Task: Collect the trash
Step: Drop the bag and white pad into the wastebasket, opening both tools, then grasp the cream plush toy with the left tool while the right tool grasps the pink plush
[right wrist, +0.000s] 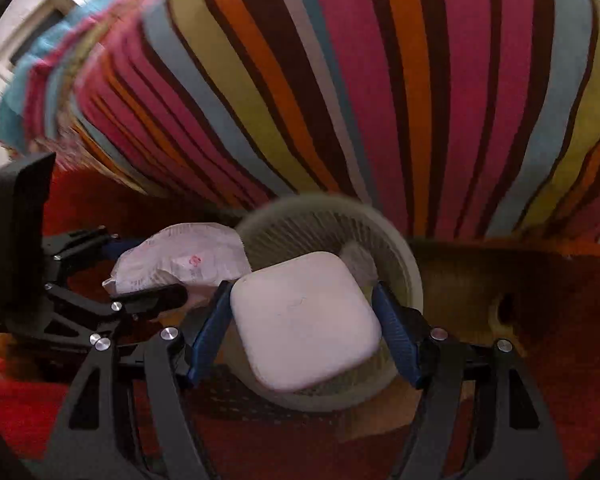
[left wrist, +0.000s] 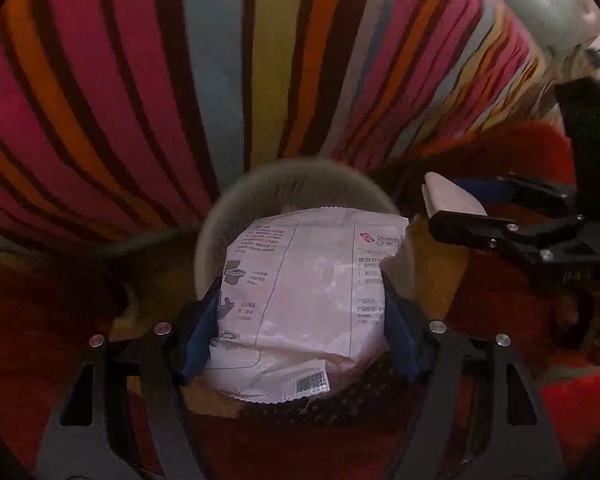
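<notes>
My left gripper (left wrist: 302, 312) is shut on a white printed plastic packet (left wrist: 304, 300), held by both blue pads just over a round white slatted waste bin (left wrist: 236, 200). In the right wrist view that packet (right wrist: 184, 260) bulges beside the bin's left rim. My right gripper (right wrist: 306, 320) is shut on a flat white rounded-square box (right wrist: 304, 320), held above the mouth of the bin (right wrist: 404, 264). From the left wrist view the same box (left wrist: 452, 200) shows edge-on at the right, in the other gripper's black fingers. A clear scrap lies inside the bin behind the box.
A large cushion with bright vertical stripes (left wrist: 220, 80) rises right behind the bin, also filling the top of the right wrist view (right wrist: 380, 100). The floor is covered by a red carpet (right wrist: 560, 380). A pale wall or door (right wrist: 4, 60) shows far left.
</notes>
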Motion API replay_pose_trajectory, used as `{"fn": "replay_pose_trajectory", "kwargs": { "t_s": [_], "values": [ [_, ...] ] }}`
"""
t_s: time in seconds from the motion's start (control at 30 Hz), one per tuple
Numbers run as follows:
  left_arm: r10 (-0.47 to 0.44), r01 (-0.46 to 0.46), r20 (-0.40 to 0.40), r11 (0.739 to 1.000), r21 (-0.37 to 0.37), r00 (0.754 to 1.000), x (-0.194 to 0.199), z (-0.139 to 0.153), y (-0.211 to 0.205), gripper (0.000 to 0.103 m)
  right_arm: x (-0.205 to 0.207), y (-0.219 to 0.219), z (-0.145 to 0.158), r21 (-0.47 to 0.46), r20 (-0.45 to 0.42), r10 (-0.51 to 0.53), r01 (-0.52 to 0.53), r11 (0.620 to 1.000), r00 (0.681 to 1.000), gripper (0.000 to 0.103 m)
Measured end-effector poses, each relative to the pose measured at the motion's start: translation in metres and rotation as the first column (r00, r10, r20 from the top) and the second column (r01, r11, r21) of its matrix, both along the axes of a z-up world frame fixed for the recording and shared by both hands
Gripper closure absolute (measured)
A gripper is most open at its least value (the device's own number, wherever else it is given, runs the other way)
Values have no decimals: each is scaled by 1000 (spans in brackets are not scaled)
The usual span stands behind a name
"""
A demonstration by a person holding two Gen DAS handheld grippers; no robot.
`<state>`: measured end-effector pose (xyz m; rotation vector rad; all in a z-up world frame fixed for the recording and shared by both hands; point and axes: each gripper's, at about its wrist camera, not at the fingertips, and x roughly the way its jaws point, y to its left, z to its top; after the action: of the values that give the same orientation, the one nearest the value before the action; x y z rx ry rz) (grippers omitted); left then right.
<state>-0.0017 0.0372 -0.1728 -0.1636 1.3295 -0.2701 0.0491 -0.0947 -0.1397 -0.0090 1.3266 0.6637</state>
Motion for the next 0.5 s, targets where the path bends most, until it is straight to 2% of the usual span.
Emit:
{"fn": "replay_pose_trajectory", "kwargs": {
  "t_s": [0.1,0.2,0.3,0.37,0.5],
  "values": [
    [-34,33,-63,999,-16,997,7,-17,-10,32,4,4,-15,-32,-39,1,-3,999,999,35],
    [-57,59,-114,998,11,992,9,-30,-18,30,0,6,-22,-40,-63,8,-10,999,998,35],
    [-58,72,-166,994,80,984,11,-41,-23,24,-5,6,-29,-63,-81,6,-11,998,997,34],
    [-47,64,-174,994,92,984,9,-43,-21,21,-7,4,-30,-69,-85,-2,-4,998,996,32],
    [-19,30,-157,997,64,987,6,-39,-12,16,-7,-2,-32,-85,-85,-29,22,996,996,30]
  ]
}}
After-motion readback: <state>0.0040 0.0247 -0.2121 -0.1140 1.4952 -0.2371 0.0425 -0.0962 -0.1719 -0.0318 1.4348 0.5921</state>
